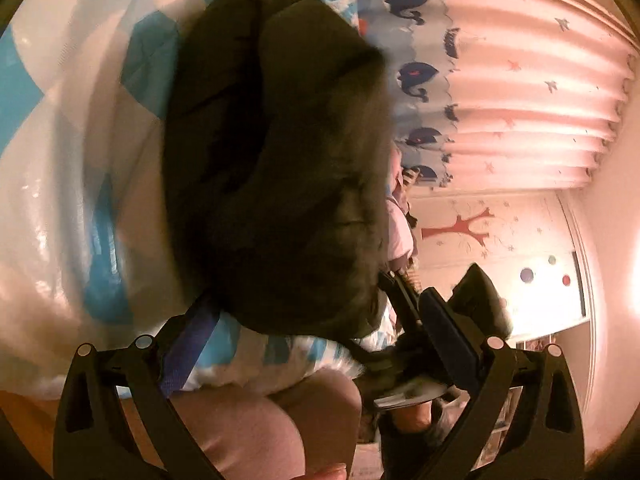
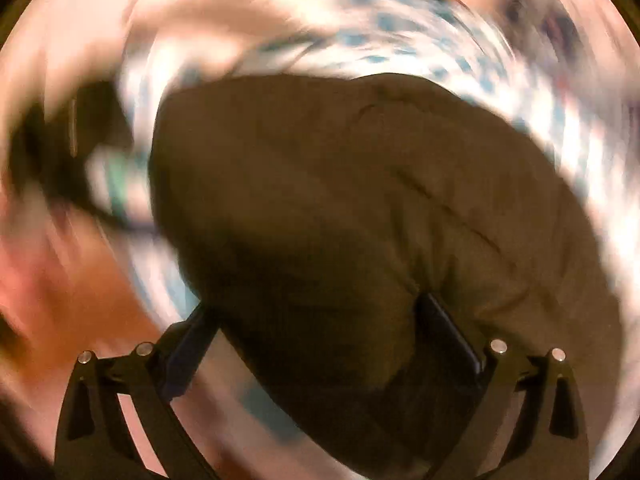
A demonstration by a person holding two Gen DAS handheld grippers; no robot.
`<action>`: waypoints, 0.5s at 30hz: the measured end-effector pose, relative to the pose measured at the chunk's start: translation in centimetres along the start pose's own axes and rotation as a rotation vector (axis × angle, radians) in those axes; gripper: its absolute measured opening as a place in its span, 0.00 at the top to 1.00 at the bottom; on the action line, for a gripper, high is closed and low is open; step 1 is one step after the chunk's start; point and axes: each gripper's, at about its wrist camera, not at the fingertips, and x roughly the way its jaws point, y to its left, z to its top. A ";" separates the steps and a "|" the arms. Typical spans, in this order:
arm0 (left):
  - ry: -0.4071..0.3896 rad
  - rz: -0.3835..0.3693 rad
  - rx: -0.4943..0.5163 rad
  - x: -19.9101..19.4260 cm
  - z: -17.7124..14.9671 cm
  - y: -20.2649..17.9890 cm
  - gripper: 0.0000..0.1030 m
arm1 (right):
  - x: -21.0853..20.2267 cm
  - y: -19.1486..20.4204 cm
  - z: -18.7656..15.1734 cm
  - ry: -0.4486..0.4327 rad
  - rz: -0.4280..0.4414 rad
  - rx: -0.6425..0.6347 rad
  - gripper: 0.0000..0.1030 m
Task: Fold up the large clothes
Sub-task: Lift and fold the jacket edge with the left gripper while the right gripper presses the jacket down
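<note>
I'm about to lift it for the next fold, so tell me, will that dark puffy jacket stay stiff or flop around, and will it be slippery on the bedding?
The dark jacket will probably sag: it lies in soft, rounded bulges with creases. Its padded bulk suggests it's light for its size. It may slide on the glossy blue-and-white bedding.

Warm, pinkish indoor light throughout, brightest at the right edge of the left wrist view, with glare blooming over the wall. Glossy highlights on the blue-and-white bedding. Dark garment underexposed, folds barely readable. Heavy swirling motion blur across the right wrist view. Strong fisheye curving and black vignette at every rim.
</note>
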 end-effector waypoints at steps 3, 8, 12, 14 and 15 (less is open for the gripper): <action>-0.013 0.024 -0.019 0.6 0.4 0.2 0.08 | -0.9 -4.0 0.1 -0.051 0.130 0.215 0.07; -0.114 0.052 -0.117 0.8 1.7 1.4 0.08 | -1.2 -6.4 -0.9 -0.067 0.208 0.285 0.07; -0.192 0.098 -0.193 1.4 3.2 1.1 0.08 | -1.5 -5.6 -1.4 -0.058 0.218 0.270 0.07; -0.210 0.093 -0.162 1.7 3.5 0.0 0.08 | -2.1 -5.5 -1.6 -0.059 0.240 0.280 0.07; -0.223 0.081 -0.100 1.8 3.5 -1.5 0.08 | -2.7 -5.7 -1.6 -0.076 0.246 0.287 0.07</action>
